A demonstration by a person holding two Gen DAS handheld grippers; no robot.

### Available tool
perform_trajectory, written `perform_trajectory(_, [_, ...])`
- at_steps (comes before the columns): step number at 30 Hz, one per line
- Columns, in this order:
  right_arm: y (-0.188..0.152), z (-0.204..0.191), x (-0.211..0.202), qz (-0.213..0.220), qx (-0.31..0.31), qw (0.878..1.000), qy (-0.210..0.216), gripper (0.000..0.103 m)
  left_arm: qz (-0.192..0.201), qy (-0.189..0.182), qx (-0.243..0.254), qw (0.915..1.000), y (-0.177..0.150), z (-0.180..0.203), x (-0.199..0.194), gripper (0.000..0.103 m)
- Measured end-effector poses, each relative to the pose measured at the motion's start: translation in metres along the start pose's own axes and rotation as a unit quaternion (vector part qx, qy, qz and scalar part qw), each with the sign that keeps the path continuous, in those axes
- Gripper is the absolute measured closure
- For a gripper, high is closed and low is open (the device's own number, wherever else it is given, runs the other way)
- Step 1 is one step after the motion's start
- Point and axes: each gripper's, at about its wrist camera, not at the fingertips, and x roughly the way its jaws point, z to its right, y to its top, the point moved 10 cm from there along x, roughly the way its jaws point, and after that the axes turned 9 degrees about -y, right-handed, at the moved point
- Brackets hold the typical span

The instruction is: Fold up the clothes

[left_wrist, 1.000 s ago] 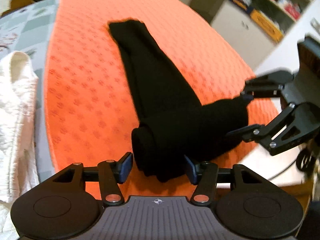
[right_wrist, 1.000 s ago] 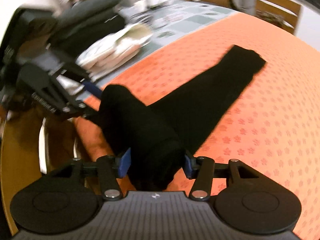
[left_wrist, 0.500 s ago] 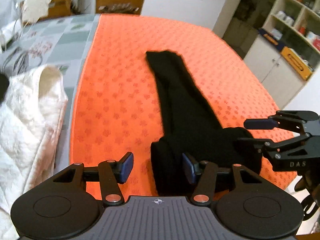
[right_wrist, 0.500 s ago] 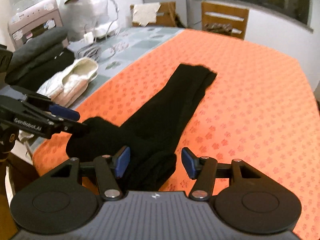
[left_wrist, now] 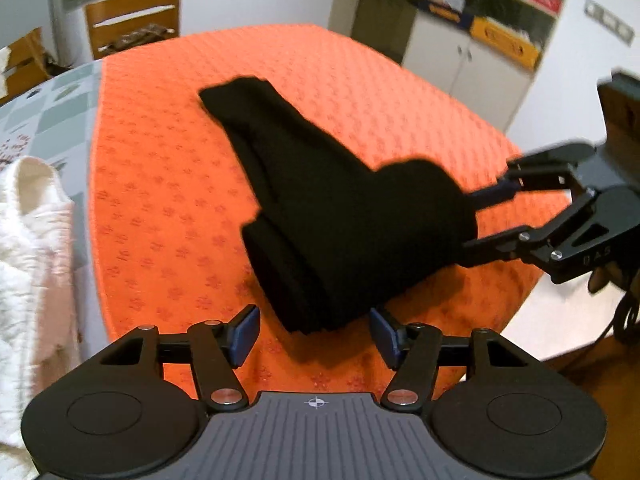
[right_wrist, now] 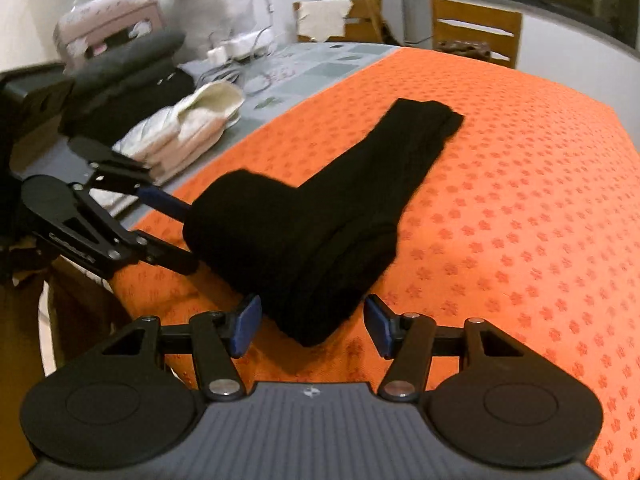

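Left tongs opening | black garment end between, untouched

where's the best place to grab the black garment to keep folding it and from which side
Grip the thick folded bundle at the near end of the black garment, one gripper at each of its two ends, coming in low from the near table edge. That end is bulky and raised off the orange cloth; the far strip lies flat.

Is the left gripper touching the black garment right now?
Cannot tell. In the left wrist view the left gripper stands open and opening around the garment's rolled end, orange cloth showing beside each pad; the right wrist view hides the tips behind fabric.
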Motion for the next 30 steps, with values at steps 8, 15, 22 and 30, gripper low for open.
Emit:
perform_trajectory(8, [-0.004,-0.008,0.014,-0.026,-0.012,1.0,-0.009,0.059,0.003,0.01,-0.005,0.9999,0.003,0.005,0.012,0.055])
perform_trajectory(15, [-0.002,-0.006,-0.004,-0.064,0.077,0.994,0.037,0.061,0.002,-0.001,-0.021,0.9998,0.001,0.015,-0.007,0.056])
perform_trajectory(22, [-0.021,-0.016,-0.023,-0.173,0.14,0.969,0.106,0.061,-0.089,-0.071,-0.045,0.9925,-0.014,0.033,-0.022,0.056])
perform_trajectory(30, [-0.026,-0.01,-0.014,-0.193,0.164,0.961,0.108,0.061,-0.123,-0.047,-0.06,0.9895,-0.011,0.028,-0.008,0.055])
